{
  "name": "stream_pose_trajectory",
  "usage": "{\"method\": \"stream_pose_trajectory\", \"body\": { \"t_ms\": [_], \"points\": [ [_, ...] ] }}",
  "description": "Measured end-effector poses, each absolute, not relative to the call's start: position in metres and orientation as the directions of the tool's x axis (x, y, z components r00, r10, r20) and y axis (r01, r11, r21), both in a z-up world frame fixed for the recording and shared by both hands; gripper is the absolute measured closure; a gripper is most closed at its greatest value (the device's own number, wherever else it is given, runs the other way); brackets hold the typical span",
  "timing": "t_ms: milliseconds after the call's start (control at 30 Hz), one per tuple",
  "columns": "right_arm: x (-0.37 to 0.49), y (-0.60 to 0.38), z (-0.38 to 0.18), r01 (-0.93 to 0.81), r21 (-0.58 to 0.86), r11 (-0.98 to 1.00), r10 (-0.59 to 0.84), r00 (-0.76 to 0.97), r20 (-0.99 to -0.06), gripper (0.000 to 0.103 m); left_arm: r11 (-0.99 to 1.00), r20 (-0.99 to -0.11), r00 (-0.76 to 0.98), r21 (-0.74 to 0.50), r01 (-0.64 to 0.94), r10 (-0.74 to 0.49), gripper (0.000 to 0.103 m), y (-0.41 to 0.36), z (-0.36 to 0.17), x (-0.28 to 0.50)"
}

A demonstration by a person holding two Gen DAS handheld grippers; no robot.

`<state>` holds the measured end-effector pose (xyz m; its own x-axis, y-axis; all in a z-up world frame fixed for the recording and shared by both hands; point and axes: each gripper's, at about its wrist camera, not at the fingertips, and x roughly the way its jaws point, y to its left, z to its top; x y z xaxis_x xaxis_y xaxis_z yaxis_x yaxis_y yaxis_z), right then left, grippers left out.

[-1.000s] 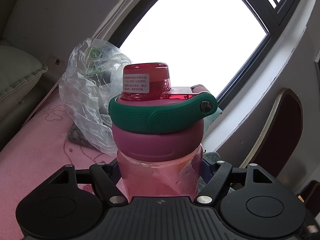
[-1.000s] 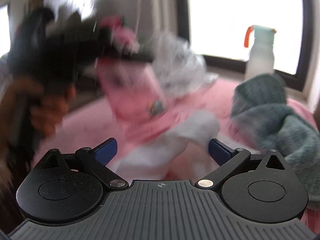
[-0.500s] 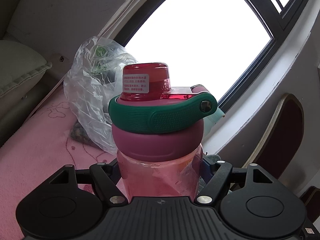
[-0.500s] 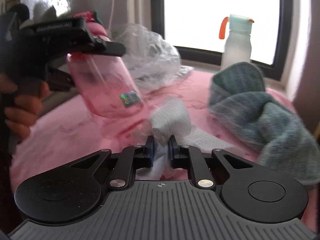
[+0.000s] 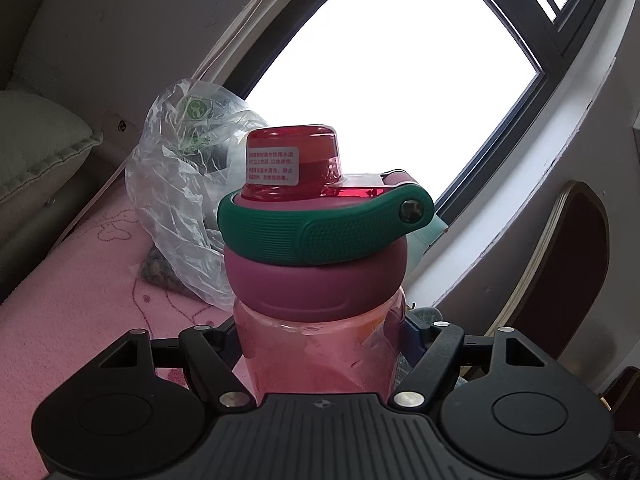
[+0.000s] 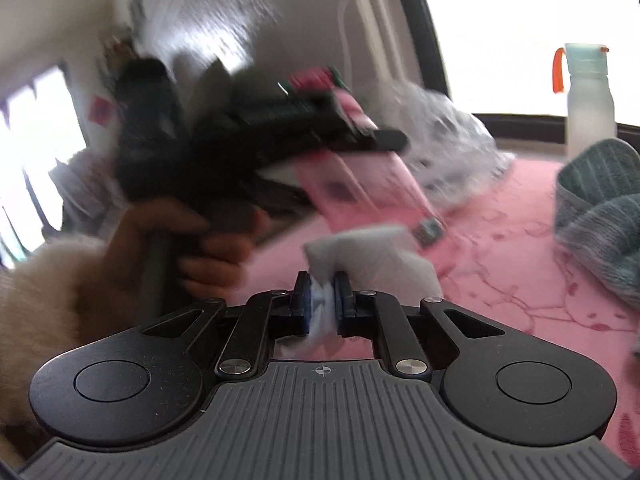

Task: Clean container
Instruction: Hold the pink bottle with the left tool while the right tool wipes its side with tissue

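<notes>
My left gripper [image 5: 320, 332] is shut on a pink transparent water bottle [image 5: 320, 344] with a magenta cap and a green carry strap [image 5: 324, 228]. In the right wrist view the bottle [image 6: 372, 188] is held tilted above the pink cloth by the left gripper [image 6: 320, 136], blurred by motion. My right gripper [image 6: 322, 300] is shut on a white paper towel [image 6: 372, 252], whose free end lies just below the bottle's lower body.
A pink embroidered cloth [image 6: 500, 248] covers the surface. A clear plastic bag [image 5: 180, 184] sits behind the bottle. A grey-green towel [image 6: 600, 216] lies at right. A white bottle with an orange loop [image 6: 588, 96] stands on the window sill. A chair back [image 5: 560, 280] is at right.
My right gripper closed on the white paper towel and lifted it toward the bottle. The left gripper kept hold of the bottle, tilting it slightly.
</notes>
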<state>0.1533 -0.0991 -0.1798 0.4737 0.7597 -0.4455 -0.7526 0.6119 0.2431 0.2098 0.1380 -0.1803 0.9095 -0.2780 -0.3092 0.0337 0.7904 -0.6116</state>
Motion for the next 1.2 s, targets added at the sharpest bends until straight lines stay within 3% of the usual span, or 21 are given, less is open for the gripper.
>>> {"method": "stream_pose_trajectory", "body": {
  "t_ms": [100,300,533,667,800,1000,1133,1200],
  "points": [
    [0.157,-0.092,-0.189,-0.719,0.172,0.673,0.679,0.509,-0.529,0.091,0.789,-0.311,0.909,-0.613,0.032,-0.279,0.03,0.138,-0.18,0.21],
    [0.166,-0.102,-0.188,-0.63,0.205,0.749,0.624,0.566,-0.539,0.091,0.785,-0.314,0.907,-0.618,0.03,-0.282,0.03,0.139,-0.181,0.21],
    [0.183,-0.123,-0.185,-0.424,0.179,0.888,0.452,0.726,-0.518,0.093,0.788,-0.311,0.899,-0.613,0.057,-0.307,0.03,0.142,-0.179,0.204],
    [0.2,-0.142,-0.183,-0.405,0.33,0.853,0.519,0.729,-0.446,0.093,0.767,-0.314,0.896,-0.64,0.045,-0.314,0.03,0.145,-0.179,0.207],
    [0.219,-0.135,-0.192,-0.471,0.408,0.782,0.621,0.645,-0.445,0.093,0.721,-0.317,0.894,-0.693,0.011,-0.318,0.03,0.155,-0.184,0.215],
    [0.202,-0.116,-0.192,-0.611,0.318,0.725,0.678,0.551,-0.486,0.093,0.701,-0.317,0.892,-0.713,-0.001,-0.321,0.03,0.155,-0.182,0.21],
    [0.184,-0.119,-0.184,-0.674,0.302,0.674,0.722,0.517,-0.459,0.093,0.723,-0.315,0.893,-0.691,0.017,-0.321,0.03,0.148,-0.176,0.202],
    [0.175,-0.125,-0.178,-0.705,0.346,0.619,0.777,0.485,-0.401,0.093,0.742,-0.313,0.894,-0.669,0.033,-0.321,0.03,0.143,-0.173,0.197]
  ]
}}
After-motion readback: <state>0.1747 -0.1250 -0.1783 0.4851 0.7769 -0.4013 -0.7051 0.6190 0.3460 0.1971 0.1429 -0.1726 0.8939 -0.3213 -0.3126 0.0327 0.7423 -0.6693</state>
